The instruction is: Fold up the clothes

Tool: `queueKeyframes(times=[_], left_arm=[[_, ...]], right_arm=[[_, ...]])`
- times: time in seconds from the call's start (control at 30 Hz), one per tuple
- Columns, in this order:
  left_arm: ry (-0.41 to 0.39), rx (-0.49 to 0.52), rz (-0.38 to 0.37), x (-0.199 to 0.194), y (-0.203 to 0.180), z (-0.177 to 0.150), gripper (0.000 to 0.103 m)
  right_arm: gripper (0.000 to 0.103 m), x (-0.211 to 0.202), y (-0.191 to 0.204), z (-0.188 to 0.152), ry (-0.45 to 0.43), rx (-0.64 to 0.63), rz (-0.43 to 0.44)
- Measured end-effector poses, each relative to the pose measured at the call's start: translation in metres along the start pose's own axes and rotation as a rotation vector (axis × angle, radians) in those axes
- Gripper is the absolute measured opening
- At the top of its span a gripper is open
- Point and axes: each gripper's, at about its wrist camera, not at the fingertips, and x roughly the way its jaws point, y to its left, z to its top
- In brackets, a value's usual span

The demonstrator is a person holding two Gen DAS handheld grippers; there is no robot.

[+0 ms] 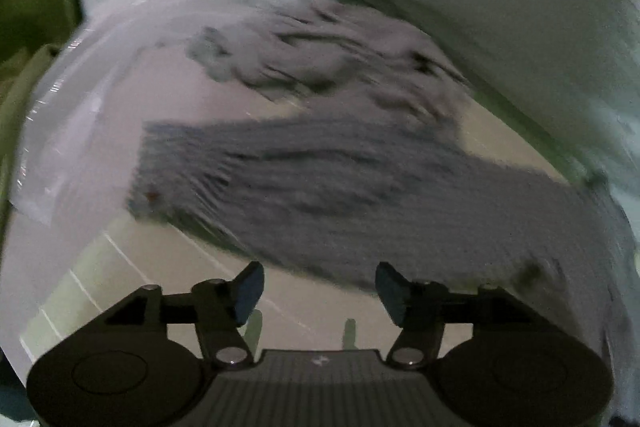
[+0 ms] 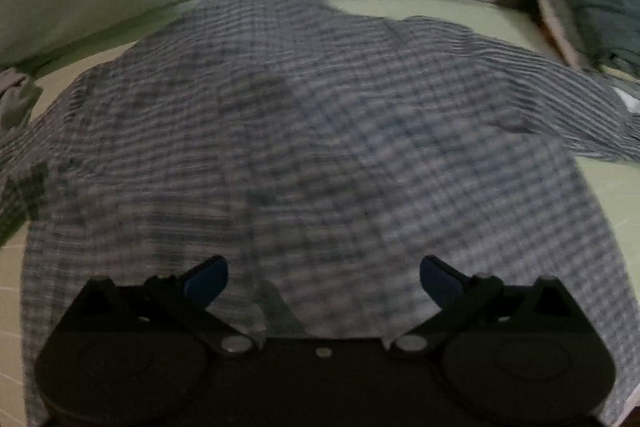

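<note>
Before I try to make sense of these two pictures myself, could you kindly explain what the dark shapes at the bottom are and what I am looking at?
No robot here: a person holds a two-finger gripper in each hand, each with a fisheye camera looking forward along its fingers. The dark shapes are the left gripper and the right gripper. Both are open and hold nothing. A checked shirt lies spread on a pale green surface; the left view shows it blurred. A dark folded cloth sits far right.
</note>
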Motion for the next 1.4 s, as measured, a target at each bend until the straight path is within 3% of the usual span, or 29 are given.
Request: queueKeyframes(times=[0.2,0.47,0.6,0.77,0.93,1.03,1.07,1.1,1.27,1.33,1.4], left_arm=[[0.009,0.111,-0.056,-0.027,-0.071,-0.067,0.074],[-0.013,0.128,-0.077,-0.060,-0.174,-0.150,0.078],[-0.017,0.123,-0.049,-0.072,-0.216,-0.172,0.078],[-0.010,0.199,0.004,-0.082,-0.250,-0.184,0.079],[0.006,0.213,0.047,-0.082,-0.269,-0.182,0.079],[0.007,0.232,0.054,-0.078,-0.279,-0.177,0.079],[0.008,0.241,0.054,-0.076,-0.282,-0.175,0.079],[0.008,0.249,0.054,-0.075,-0.285,-0.174,0.079],[0.005,0.251,0.046,-0.063,-0.279,-0.159,0.079],[0.013,0.222,0.041,-0.052,-0.271,-0.147,0.079],[0.021,0.190,0.034,-0.042,-0.261,-0.132,0.079]], right_arm=[[0.103,-0.007,-0.088,-0.007,-0.067,0.071,0.000],[0.103,0.004,-0.240,0.002,-0.140,0.199,-0.048],[0.101,0.027,-0.320,0.020,-0.151,0.342,-0.079],[0.090,0.056,-0.399,0.043,-0.211,0.575,-0.070],[0.062,0.085,-0.433,0.060,-0.216,0.668,-0.066],[0.024,0.095,-0.440,0.065,-0.203,0.653,-0.066],[0.004,0.097,-0.442,0.066,-0.195,0.629,-0.067],[0.002,0.098,-0.445,0.065,-0.193,0.605,-0.070],[0.002,0.088,-0.449,0.061,-0.181,0.507,-0.173],[0.009,0.081,-0.442,0.065,-0.160,0.477,-0.233],[0.043,0.071,-0.423,0.073,-0.170,0.426,-0.308]])
